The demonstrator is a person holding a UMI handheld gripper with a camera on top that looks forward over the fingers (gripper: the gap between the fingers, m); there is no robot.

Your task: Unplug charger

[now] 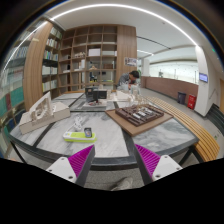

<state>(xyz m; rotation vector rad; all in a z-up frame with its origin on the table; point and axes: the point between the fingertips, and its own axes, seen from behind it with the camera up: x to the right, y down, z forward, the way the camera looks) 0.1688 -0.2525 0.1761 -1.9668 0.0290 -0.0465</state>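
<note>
Two pink pads (82, 160) of my hand-held gripper (113, 162) stand apart, holding nothing, above the worktop (120, 140). I cannot pick out the charger; it may lie near the yellow-green thing (77, 135) ahead. I should find it before closing in.

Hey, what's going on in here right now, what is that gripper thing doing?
A hand-held gripper is raised above a work table in a big room lined with bookshelves. Its fingers are open and hold nothing; the pink pads face each other across an empty gap. Beyond them on the table lie a yellow-green object and a dark tray. A person is further back. I cannot make out a charger, so no unplugging has visibly begun.
</note>
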